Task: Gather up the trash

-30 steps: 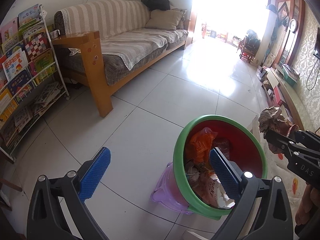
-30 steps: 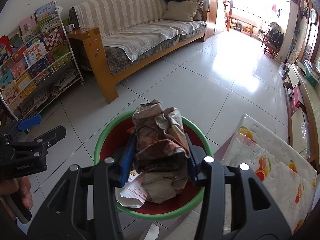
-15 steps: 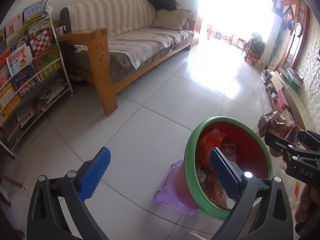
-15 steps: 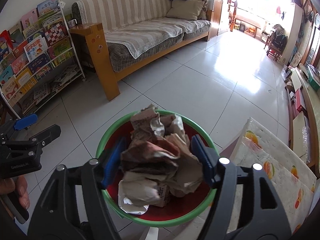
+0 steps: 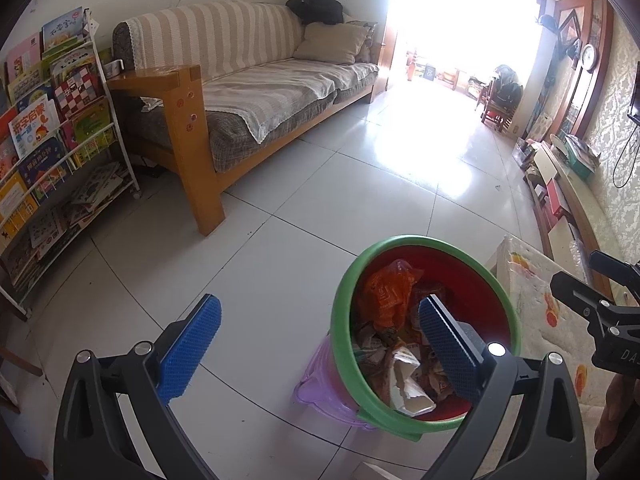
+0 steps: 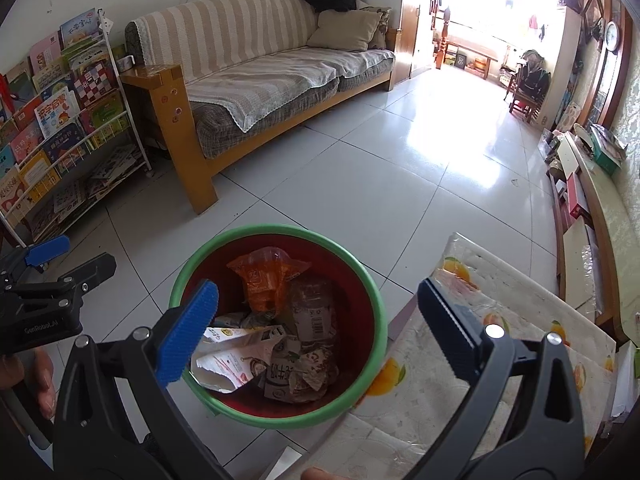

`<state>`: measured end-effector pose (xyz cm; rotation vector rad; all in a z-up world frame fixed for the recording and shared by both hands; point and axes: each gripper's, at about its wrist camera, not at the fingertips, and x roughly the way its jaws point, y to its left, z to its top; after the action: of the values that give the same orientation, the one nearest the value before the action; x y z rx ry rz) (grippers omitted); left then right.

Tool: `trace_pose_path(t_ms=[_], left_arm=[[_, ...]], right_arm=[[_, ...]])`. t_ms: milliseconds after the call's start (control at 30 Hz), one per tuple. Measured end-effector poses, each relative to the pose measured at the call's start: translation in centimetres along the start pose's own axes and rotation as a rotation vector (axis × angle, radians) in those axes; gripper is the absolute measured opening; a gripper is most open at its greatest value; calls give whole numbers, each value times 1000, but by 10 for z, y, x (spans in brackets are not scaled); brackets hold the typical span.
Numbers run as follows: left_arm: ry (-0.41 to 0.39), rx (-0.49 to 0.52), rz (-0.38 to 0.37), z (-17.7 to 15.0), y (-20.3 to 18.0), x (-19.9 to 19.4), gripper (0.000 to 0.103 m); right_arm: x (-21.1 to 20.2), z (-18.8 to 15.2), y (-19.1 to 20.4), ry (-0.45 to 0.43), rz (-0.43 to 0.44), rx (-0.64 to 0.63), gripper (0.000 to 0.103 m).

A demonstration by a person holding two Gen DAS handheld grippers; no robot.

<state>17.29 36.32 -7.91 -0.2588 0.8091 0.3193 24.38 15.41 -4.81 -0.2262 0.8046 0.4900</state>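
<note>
Two hand-held grippers are held wide open and empty over a red plastic waste bin with a green rim [image 6: 362,276].

The right gripper [image 6: 318,320], whose jaws have just been opening, has nothing between them; crumpled brown paper trash [image 6: 304,368] is seen lying inside the bin below. The left gripper [image 5: 318,336] is spread equally wide. A fruit-patterned plastic table cover [image 6: 500,320] is seen just beside the bin.

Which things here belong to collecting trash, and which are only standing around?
For the job:
- trash bin, green rim, red inside
- crumpled paper in it
- orange wrapper in it
- right tool, open

Standing around:
- sofa
- book rack
- fruit-print cloth
- cushion
</note>
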Motion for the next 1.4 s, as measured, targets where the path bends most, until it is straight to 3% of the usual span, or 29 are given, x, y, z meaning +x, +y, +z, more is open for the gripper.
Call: trace_pose_path(t_ms=[367, 733, 1000, 1200, 1400], left_arm=[[-101, 165, -160, -24, -130, -73, 95], [-144, 270, -250, -70, -237, -148, 95], [-184, 340, -275, -94, -272, -191, 95], [-223, 396, -262, -105, -282, -219, 95], [-216, 376, -258, -109, -276, -236, 95]], right_arm=[[-99, -42, -100, -87, -113, 155, 98], [-217, -111, -171, -174, -296, 235, 98], [-277, -149, -186, -229, -368, 303, 98], [-301, -160, -179, -260, -384, 316, 98], [-316, -166, -169, -273, -389, 311, 98]])
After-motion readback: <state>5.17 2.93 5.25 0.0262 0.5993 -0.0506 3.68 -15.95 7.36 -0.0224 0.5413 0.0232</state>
